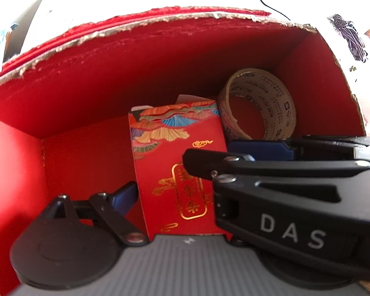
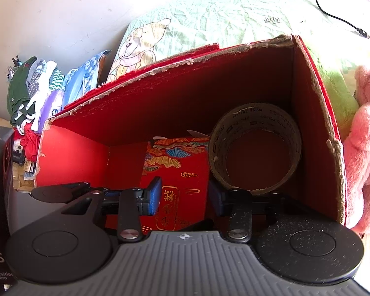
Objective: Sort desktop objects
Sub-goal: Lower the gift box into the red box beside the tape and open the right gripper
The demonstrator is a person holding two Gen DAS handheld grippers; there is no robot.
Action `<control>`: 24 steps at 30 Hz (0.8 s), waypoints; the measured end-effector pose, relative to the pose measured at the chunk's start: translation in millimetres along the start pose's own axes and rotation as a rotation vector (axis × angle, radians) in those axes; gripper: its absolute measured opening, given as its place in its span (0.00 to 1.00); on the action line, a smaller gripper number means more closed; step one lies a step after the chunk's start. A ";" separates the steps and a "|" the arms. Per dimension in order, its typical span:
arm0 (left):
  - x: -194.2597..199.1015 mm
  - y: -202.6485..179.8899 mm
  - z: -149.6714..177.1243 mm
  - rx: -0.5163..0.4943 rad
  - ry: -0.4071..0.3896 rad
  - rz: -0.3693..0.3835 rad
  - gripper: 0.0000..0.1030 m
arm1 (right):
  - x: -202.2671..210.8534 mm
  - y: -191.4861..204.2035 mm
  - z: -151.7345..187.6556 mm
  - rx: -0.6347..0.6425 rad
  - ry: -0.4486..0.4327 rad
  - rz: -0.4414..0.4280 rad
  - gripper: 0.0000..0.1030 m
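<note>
Progress check: two items sit inside the red cardboard box (image 2: 315, 128) – a roll of printed packing tape (image 2: 255, 148) in the far right corner, leaning on the wall, and a red packet with gold lettering (image 2: 182, 172) just left of it, touching or nearly touching the roll

Right gripper (image 2: 183, 198) is inside the box, blue pads either side of the red packet. Left pad (image 2: 155, 196) looks on or right at its edge, right pad sits at the other edge; gap is about the packet's width. Can't tell if it's clamped or just released – reads as placing or letting go

Left gripper (image 1: 177, 170) also over the box; jaws spread wide, nothing held, the right tool's arm crosses in front of it

Judgement: tape done, packet at or near done. Nothing else sortable seen on the desk from these views; outside the box are only a pink plush toy (image 2: 365, 133), folded clothes (image 2: 34, 88) and a black cable (image 2: 333, 12), so remaining count unknown
</note>
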State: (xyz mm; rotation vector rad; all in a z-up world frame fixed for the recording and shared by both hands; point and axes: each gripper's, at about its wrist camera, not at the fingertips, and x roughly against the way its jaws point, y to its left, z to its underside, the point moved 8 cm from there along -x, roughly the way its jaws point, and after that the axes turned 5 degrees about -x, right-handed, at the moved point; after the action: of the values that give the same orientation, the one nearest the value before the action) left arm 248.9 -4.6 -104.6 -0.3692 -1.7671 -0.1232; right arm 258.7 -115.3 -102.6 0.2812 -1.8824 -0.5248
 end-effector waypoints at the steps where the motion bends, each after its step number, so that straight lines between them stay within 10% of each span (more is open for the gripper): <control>1: 0.4 0.0 0.8 0.001 0.000 -0.001 0.85 | 0.5 0.2 -0.1 0.000 -0.004 -0.003 0.45; 24: 10.0 -1.8 17.5 -0.019 0.002 0.020 0.85 | 19.1 2.2 -2.0 -0.012 -0.210 -0.097 0.25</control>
State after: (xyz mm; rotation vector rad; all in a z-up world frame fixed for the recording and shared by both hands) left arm 230.2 0.4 -98.8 -0.4000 -1.7606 -0.1257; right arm 253.7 -122.1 -85.1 0.3214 -2.0757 -0.6520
